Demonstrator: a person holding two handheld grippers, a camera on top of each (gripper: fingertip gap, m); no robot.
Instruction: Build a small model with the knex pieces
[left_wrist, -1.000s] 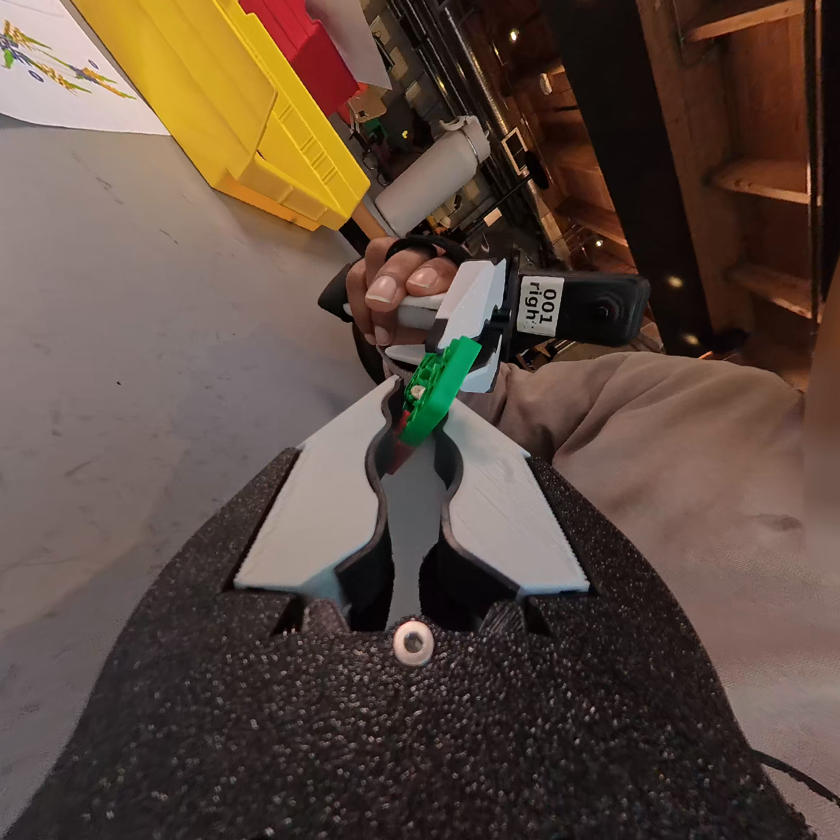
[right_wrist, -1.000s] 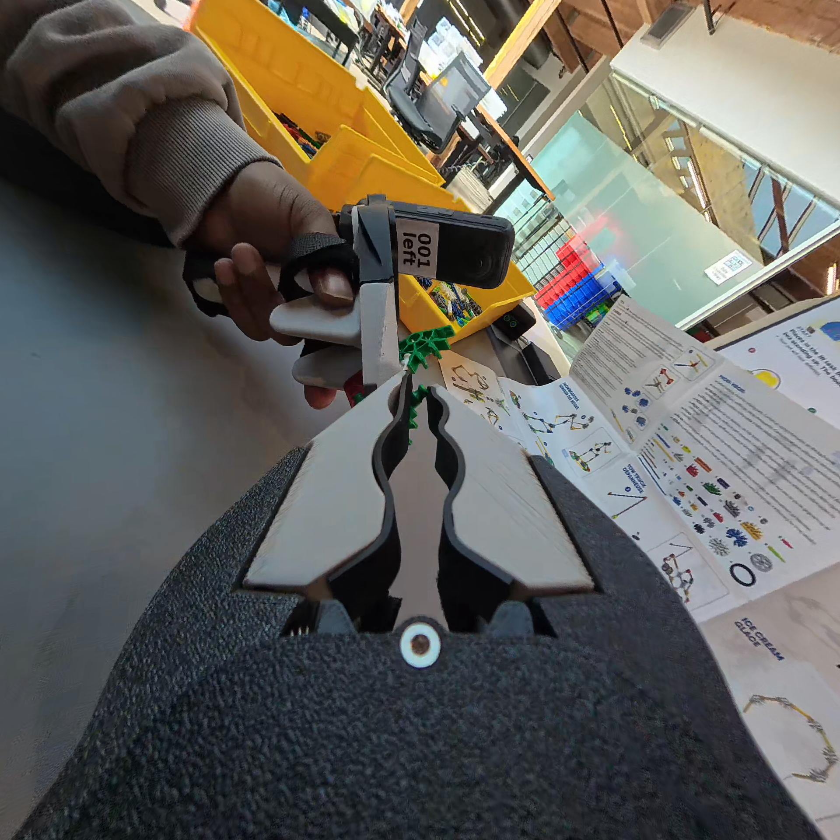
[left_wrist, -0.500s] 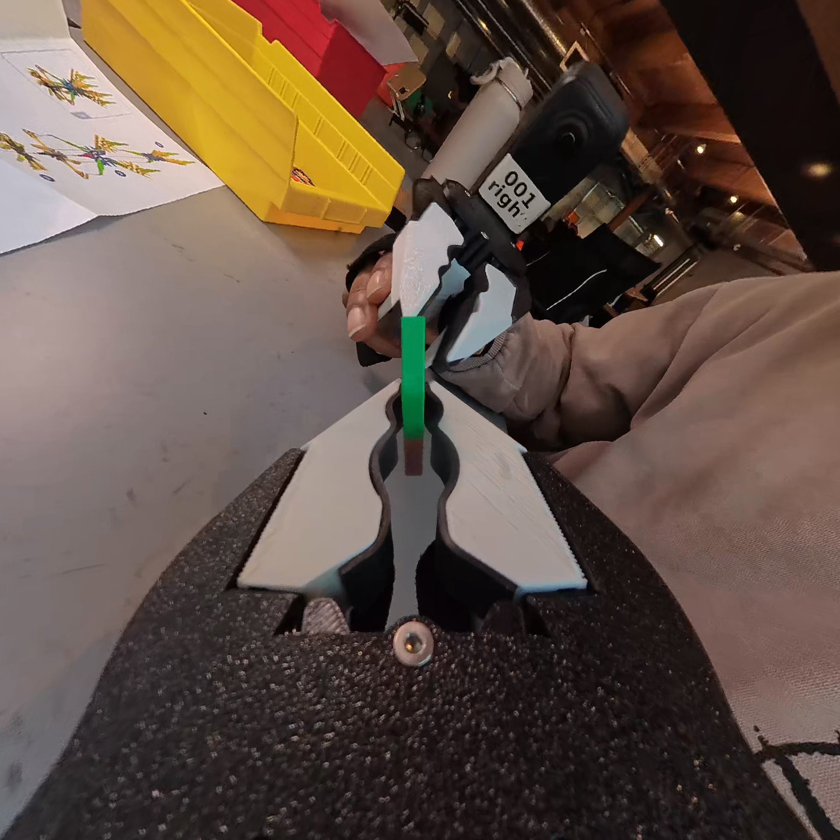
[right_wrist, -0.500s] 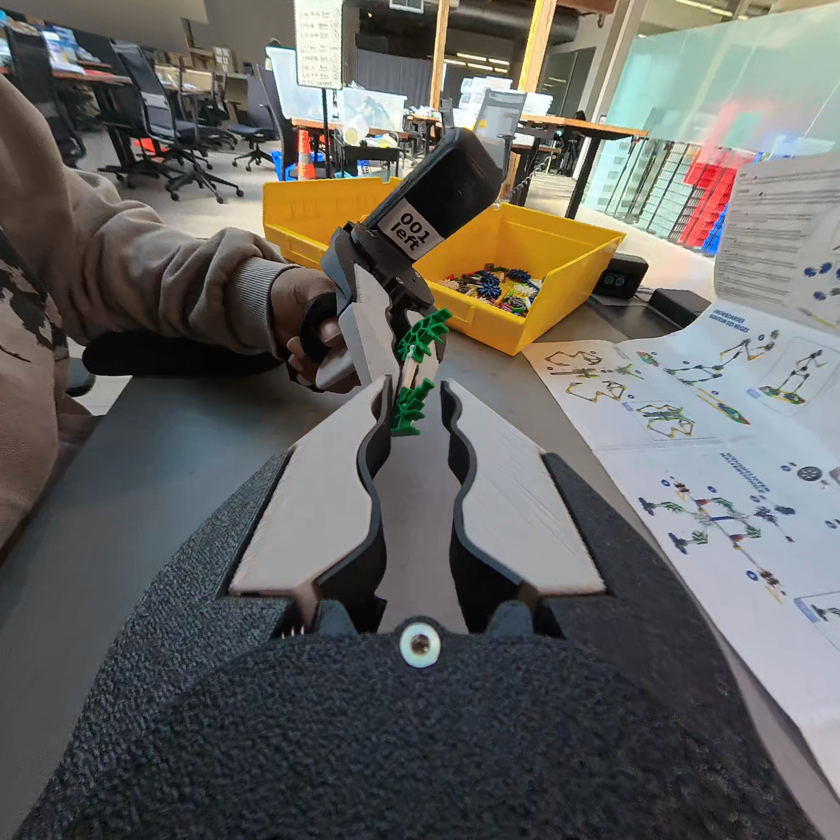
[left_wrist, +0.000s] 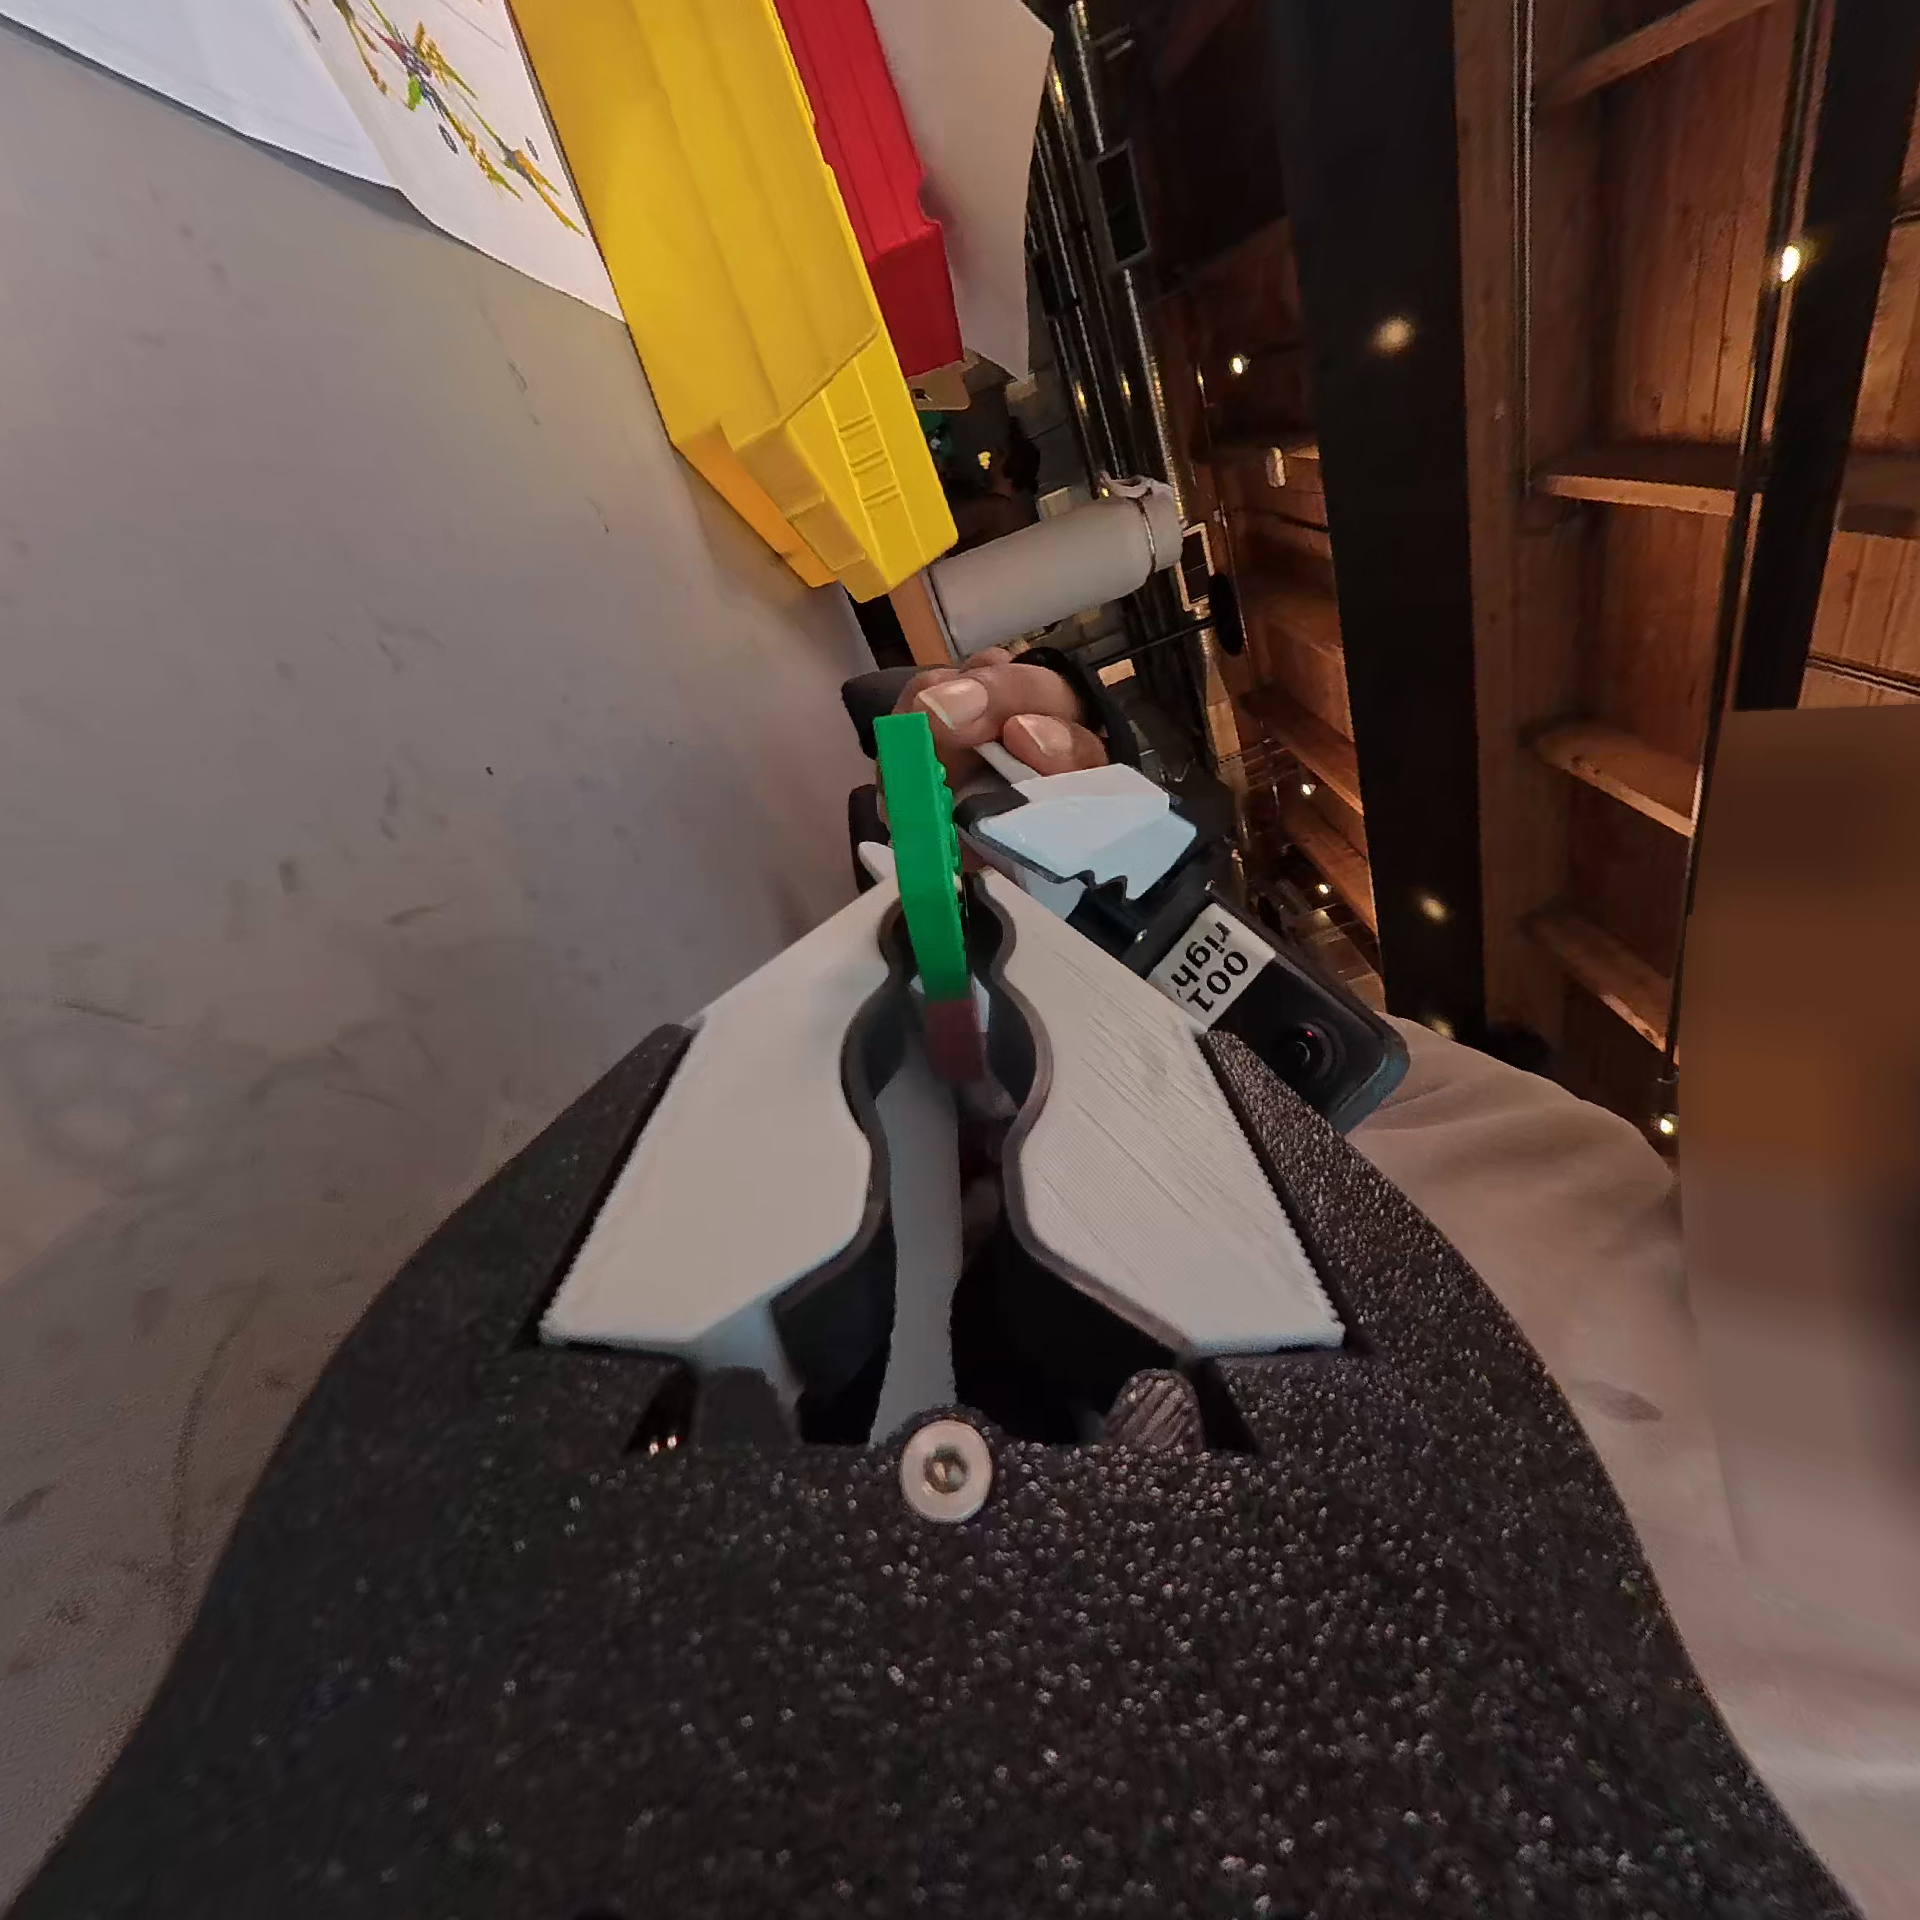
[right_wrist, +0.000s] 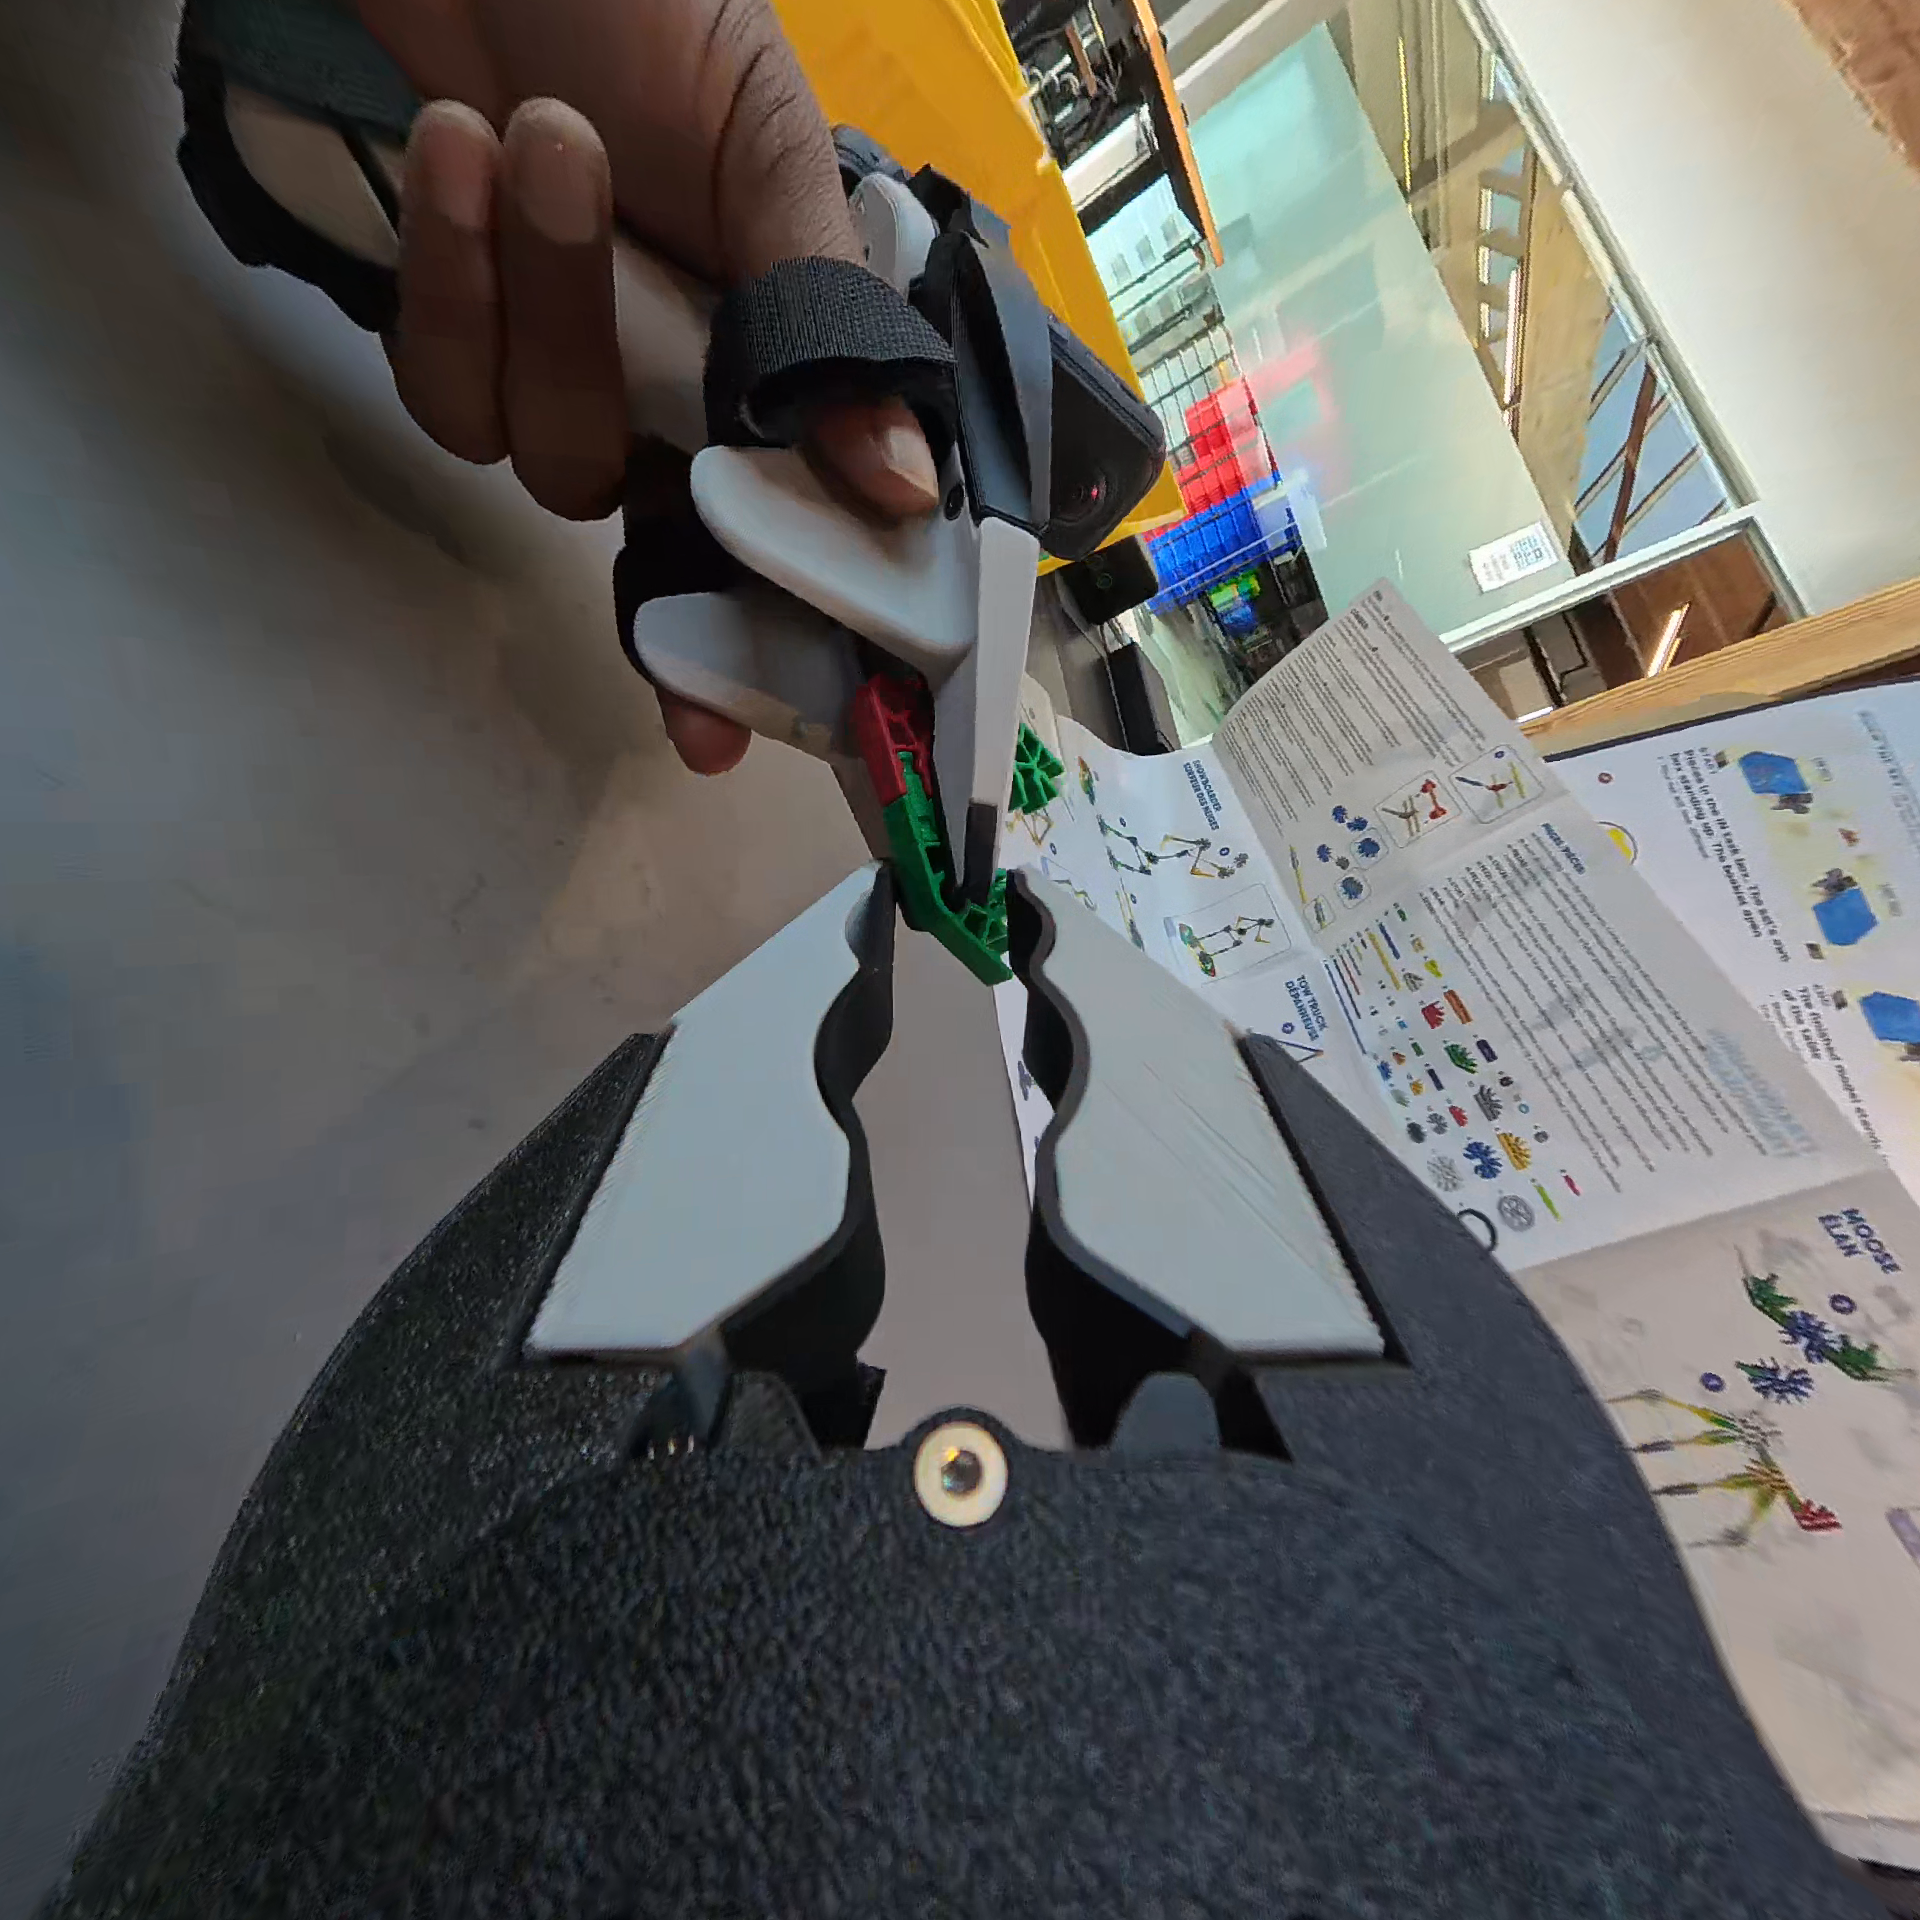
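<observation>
My left gripper (left_wrist: 940, 906) is shut on a flat green connector (left_wrist: 920, 831) with a red piece (left_wrist: 953, 1029) joined to its near end; the red piece sits between the fingers behind the tips. In the right wrist view the left gripper (right_wrist: 977, 727) comes down from above, holding the same green connector (right_wrist: 971, 930) and red piece (right_wrist: 883, 738). My right gripper (right_wrist: 951, 899) has its two pads against opposite sides of the connector's lower end. In the left wrist view the right gripper's fingers (left_wrist: 1070, 821) stand on either side of the green connector.
Both grippers are held above a grey table (left_wrist: 312, 727). A yellow bin (left_wrist: 748, 260), a red bin (left_wrist: 883, 187) and a white bottle (left_wrist: 1049, 571) stand at the back. Printed instruction sheets (right_wrist: 1455, 935) lie to the right. A second green piece (right_wrist: 1039, 769) shows behind the left gripper. Only a small space, under 4 cm, lies between the two pairs of fingers.
The right jaws left their narrow pinch on the green connector, widened, and now span its lower end. The left gripper kept its hold. Both grippers have rolled and the views have tilted.
</observation>
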